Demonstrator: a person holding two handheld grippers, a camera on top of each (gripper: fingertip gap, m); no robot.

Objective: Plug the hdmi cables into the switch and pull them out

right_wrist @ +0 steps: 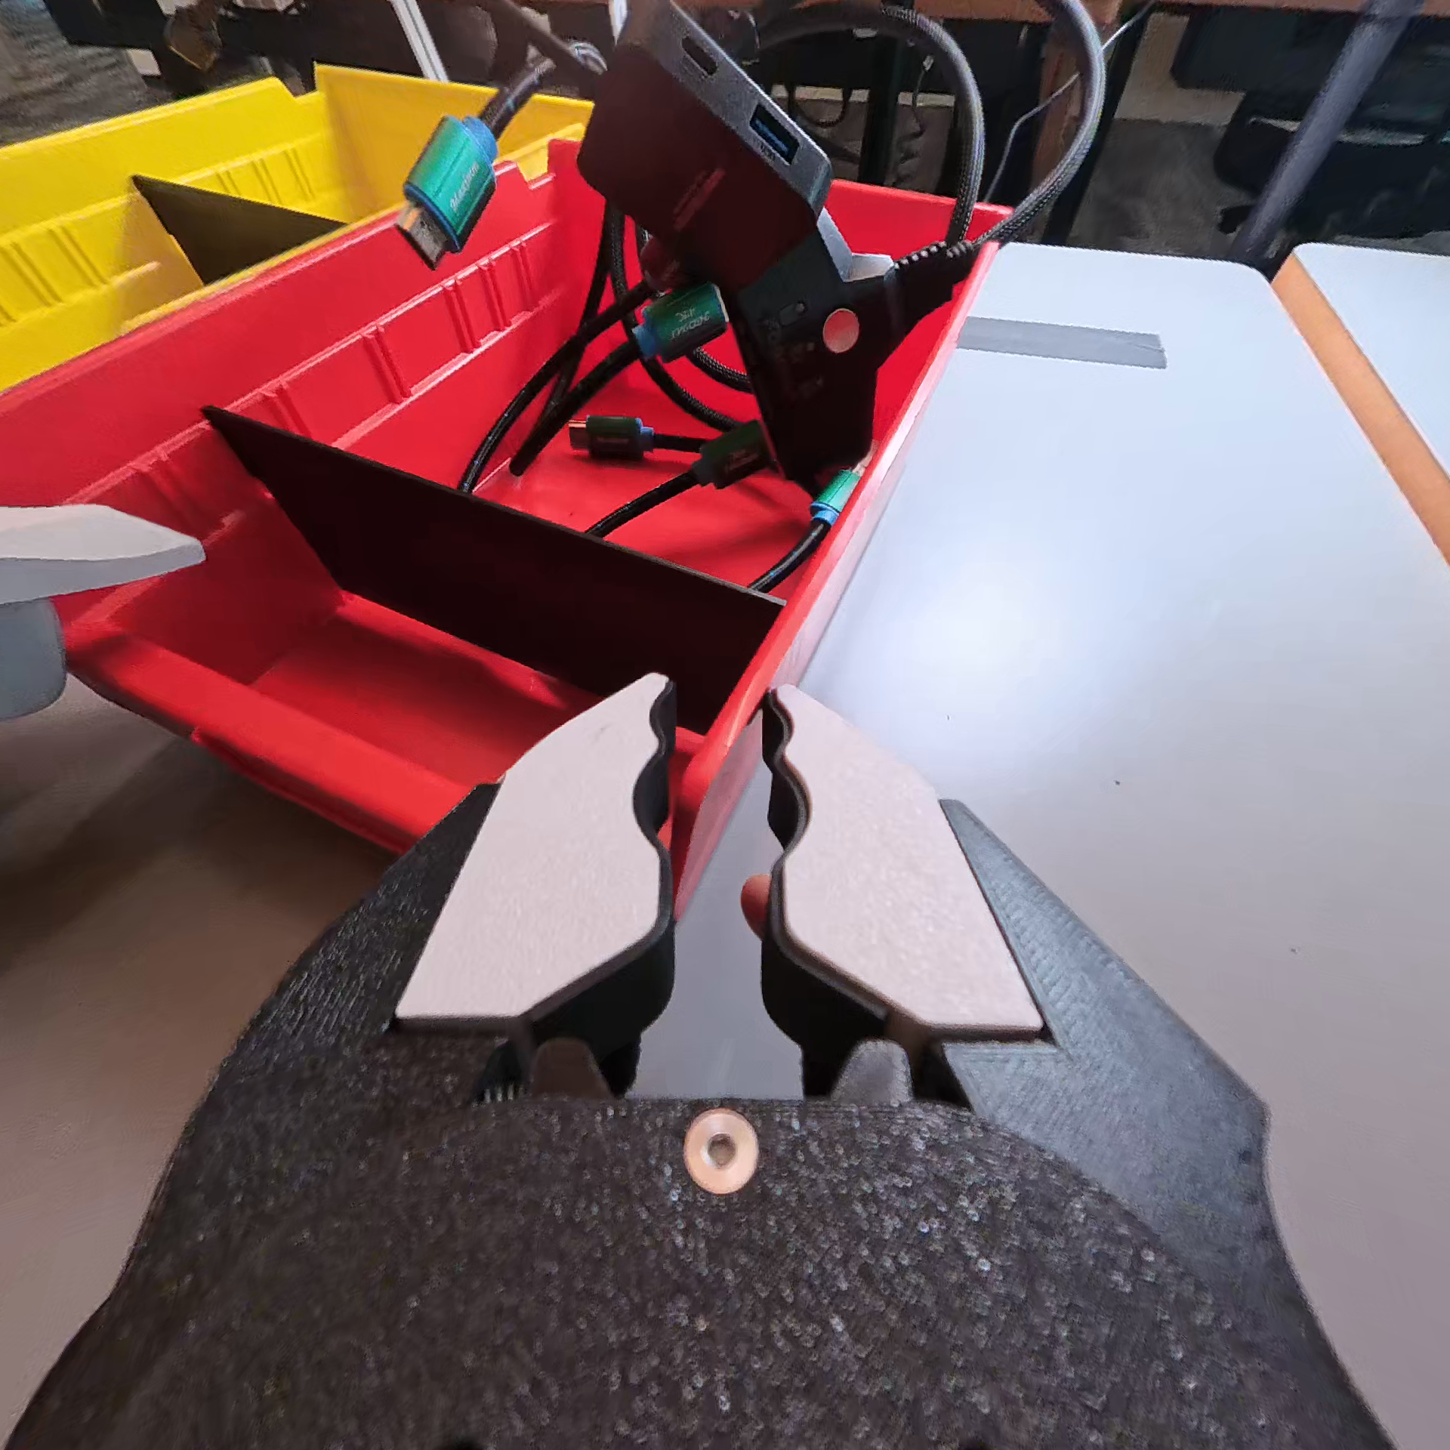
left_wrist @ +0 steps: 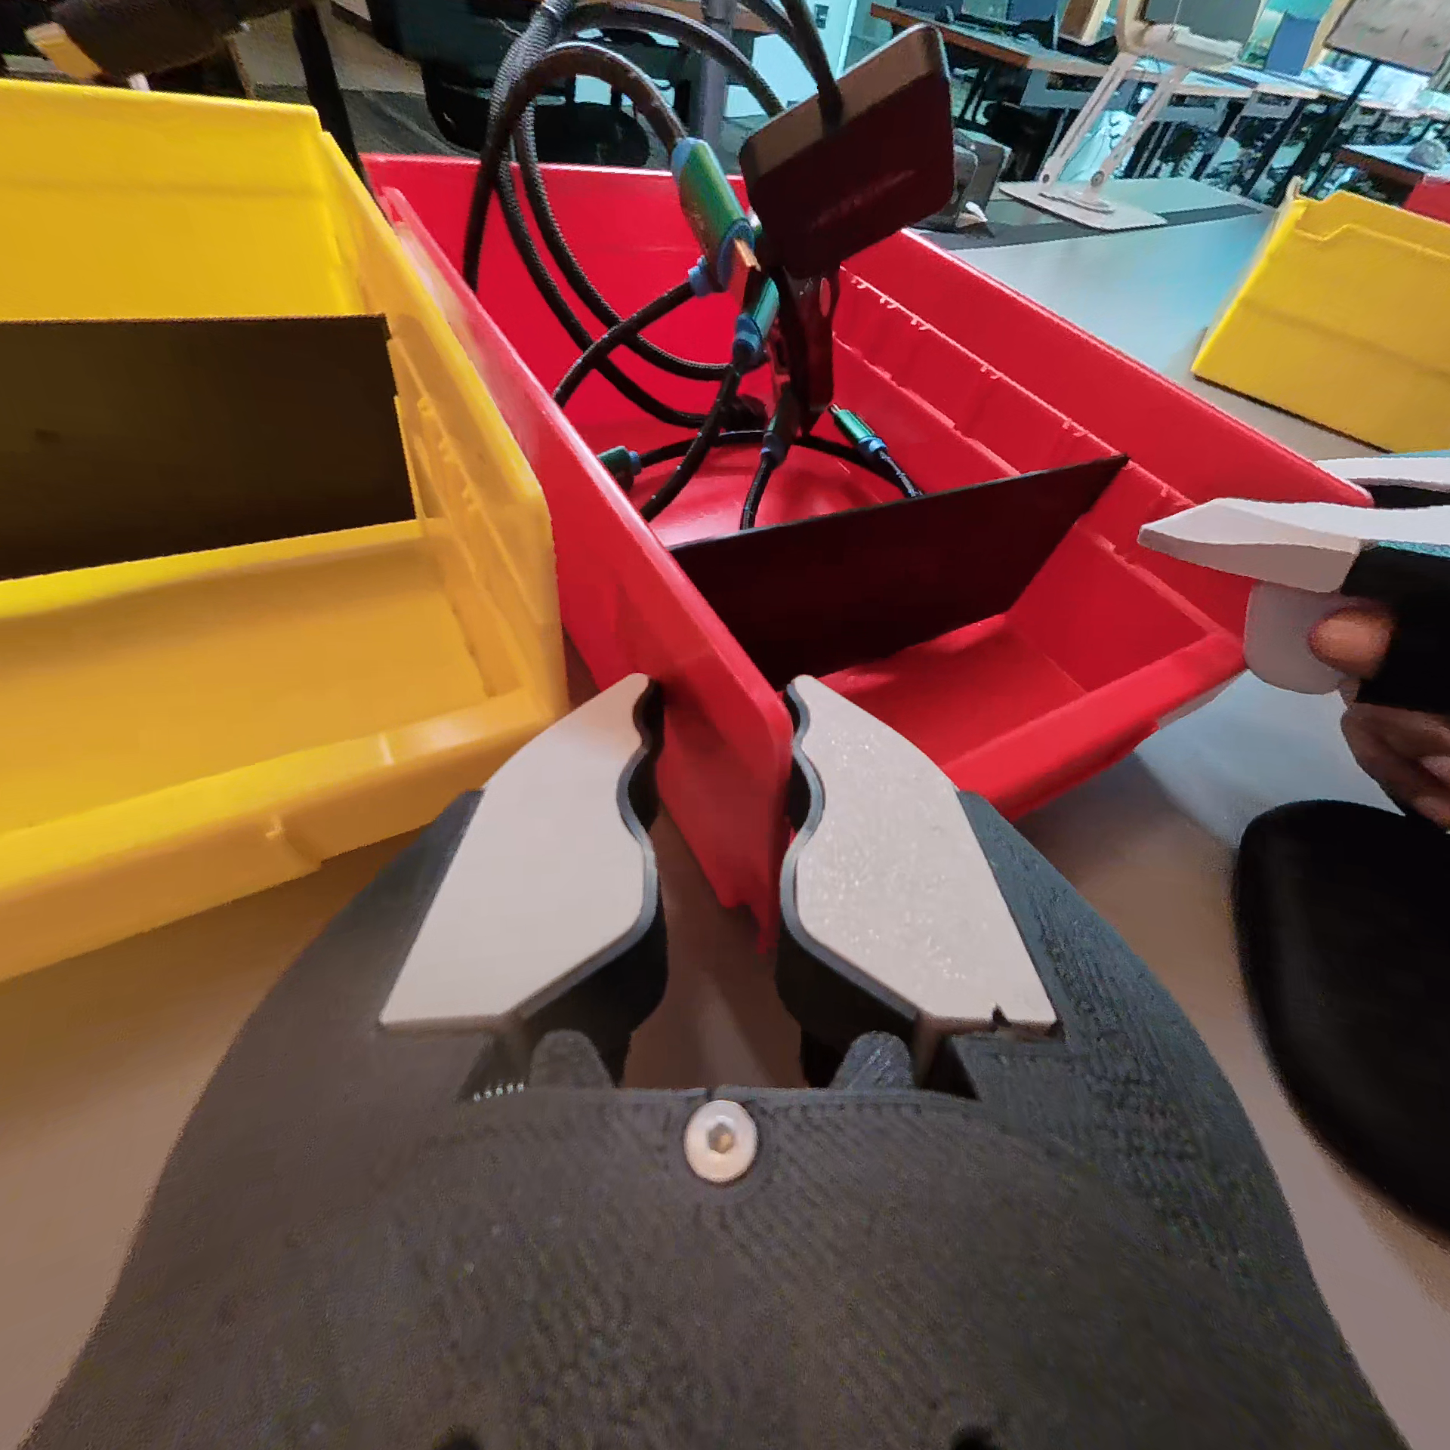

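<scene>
Both jaws parted, straddling the red bin's [left_wrist: 981, 408] near corners; the switch [right_wrist: 706, 180] and cable plugs [right_wrist: 451, 184] bear lettering.

Left gripper [left_wrist: 722, 694]: black 3D-printed textured body, two light grey fingers [left_wrist: 541, 847] with wavy black inner edging, one silver hex screw [left_wrist: 720, 1139] at centre. Right gripper [right_wrist: 718, 702]: same build, silver screw [right_wrist: 719, 1150]. Person's hand [left_wrist: 1381, 651] wears a black fingerless glove [left_wrist: 1412, 628].
</scene>
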